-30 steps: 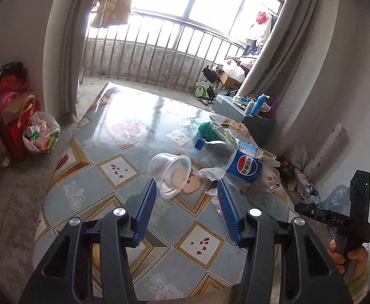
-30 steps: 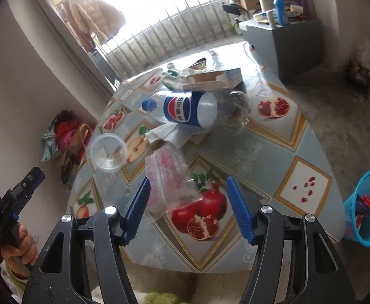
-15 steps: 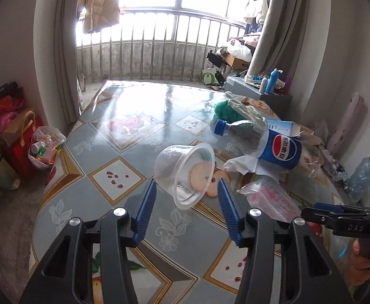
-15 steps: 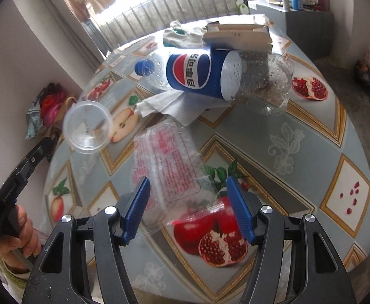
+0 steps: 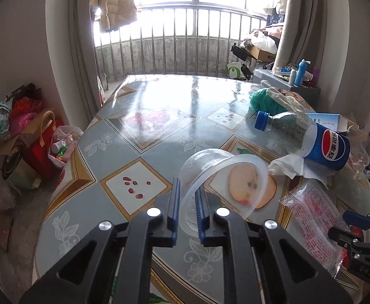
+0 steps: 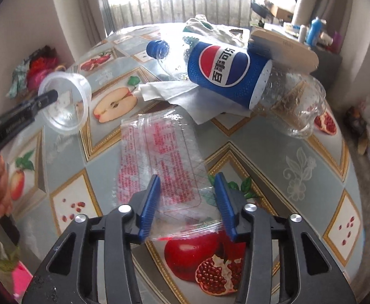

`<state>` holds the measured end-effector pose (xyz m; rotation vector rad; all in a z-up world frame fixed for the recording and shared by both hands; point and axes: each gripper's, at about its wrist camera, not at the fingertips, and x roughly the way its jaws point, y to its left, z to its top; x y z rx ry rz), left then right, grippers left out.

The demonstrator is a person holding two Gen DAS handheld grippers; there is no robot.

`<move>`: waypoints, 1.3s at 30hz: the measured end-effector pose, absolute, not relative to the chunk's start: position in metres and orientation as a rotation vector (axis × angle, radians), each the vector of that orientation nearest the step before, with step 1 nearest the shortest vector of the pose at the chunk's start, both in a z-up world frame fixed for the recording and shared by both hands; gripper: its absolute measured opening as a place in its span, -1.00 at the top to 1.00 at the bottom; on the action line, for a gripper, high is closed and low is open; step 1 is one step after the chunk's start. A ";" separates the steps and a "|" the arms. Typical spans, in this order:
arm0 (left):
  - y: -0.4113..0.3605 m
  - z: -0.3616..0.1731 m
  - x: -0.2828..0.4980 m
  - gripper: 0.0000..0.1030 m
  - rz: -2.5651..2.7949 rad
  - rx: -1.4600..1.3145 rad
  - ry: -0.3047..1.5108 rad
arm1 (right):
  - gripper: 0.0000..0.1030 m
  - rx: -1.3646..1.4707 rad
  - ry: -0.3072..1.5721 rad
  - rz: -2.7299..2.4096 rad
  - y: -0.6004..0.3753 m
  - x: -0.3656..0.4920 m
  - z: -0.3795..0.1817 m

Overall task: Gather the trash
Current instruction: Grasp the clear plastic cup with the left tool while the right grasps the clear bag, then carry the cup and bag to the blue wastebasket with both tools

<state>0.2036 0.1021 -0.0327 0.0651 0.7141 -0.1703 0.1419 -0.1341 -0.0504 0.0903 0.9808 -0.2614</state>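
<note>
My left gripper [image 5: 187,207] is shut on the rim of a clear plastic cup [image 5: 222,177], lying on its side on the fruit-patterned table [image 5: 159,106]. The cup also shows in the right wrist view [image 6: 65,101], pinched by the left gripper [image 6: 50,97]. My right gripper [image 6: 187,200] is open, its jaws on either side of a clear plastic bag with red print [image 6: 159,157] that lies flat on the table. The bag also shows in the left wrist view [image 5: 316,215], with the right gripper [image 5: 354,225] at its near end.
A Pepsi bottle [image 6: 225,68] lies on white tissue [image 6: 174,93] behind the bag, with a cardboard box [image 6: 283,48] and a green and white cloth [image 5: 268,98] beyond. Bags [image 5: 33,136] stand on the floor to the left.
My left gripper has shut on the cup's rim. My right gripper has moved forward and lower over the plastic bag, and its jaws have narrowed.
</note>
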 end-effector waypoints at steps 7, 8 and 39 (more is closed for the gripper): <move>0.105 -0.037 0.203 0.90 -0.165 0.055 0.724 | 0.78 0.036 0.979 -0.283 -0.133 0.139 -0.050; 0.106 -0.037 0.203 0.90 -0.166 0.056 0.724 | 0.84 0.029 0.979 -0.291 -0.134 0.137 -0.050; 0.099 0.015 0.153 0.90 -0.242 0.027 0.626 | 1.00 0.158 0.789 -0.284 -0.153 0.073 0.016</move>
